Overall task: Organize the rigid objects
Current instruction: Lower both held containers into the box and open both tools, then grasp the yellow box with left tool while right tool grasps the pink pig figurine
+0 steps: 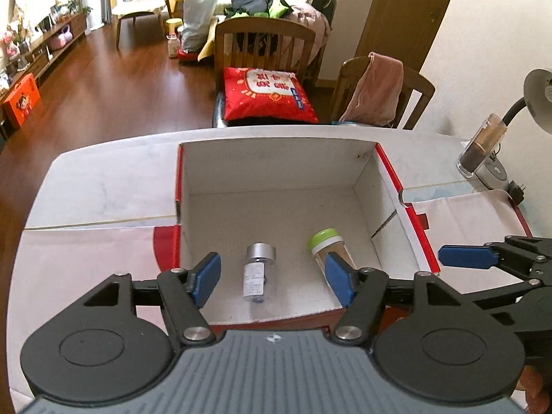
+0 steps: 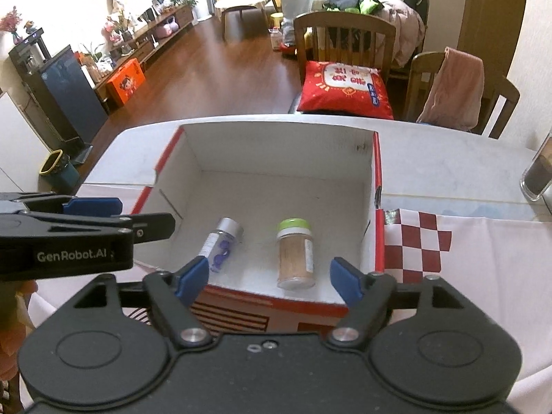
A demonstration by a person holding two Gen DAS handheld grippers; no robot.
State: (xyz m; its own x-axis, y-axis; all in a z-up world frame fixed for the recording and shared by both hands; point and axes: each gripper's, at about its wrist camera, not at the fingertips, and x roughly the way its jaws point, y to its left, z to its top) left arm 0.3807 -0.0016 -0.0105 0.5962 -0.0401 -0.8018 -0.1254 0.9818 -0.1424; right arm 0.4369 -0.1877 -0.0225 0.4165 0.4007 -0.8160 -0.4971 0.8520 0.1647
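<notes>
- Two rigid objects are seen lying on their sides on the floor of an open red-and-white cardboard box [image 2: 377,186]: a clear vial with a silver cap [image 2: 220,243] holding small purple pieces, and a jar with a green lid [image 2: 295,253] filled with a tan powder.
- The vial lies left of the jar, the two near each other but apart, both toward the near wall of the box.
- The left gripper [image 1: 272,277] is held above the near edge of the box with its blue pads spread wide and nothing between them; the vial is framed between them in its view.
- The right gripper [image 2: 270,277] is likewise spread apart and empty, with the jar lying between its pads in its view.
- No object outside the box that is plainly meant for sorting can be picked out, so the packing is judged to be well along or a release just made.
- If a withdrawal is intended, the pads are best lifted straight up, clear of the box walls, so that the rollable vial and jar are not nudged.
- The box rests on a white table [image 2: 448,158] partly covered by a red-checked cloth [image 2: 417,241].
- A tall clear container of dark powder [image 1: 481,146] and a desk lamp [image 1: 538,86] stand at the right end of the table.
- Wooden chairs, a red cushion [image 1: 267,95] and a wood-floored living room lie beyond.
</notes>
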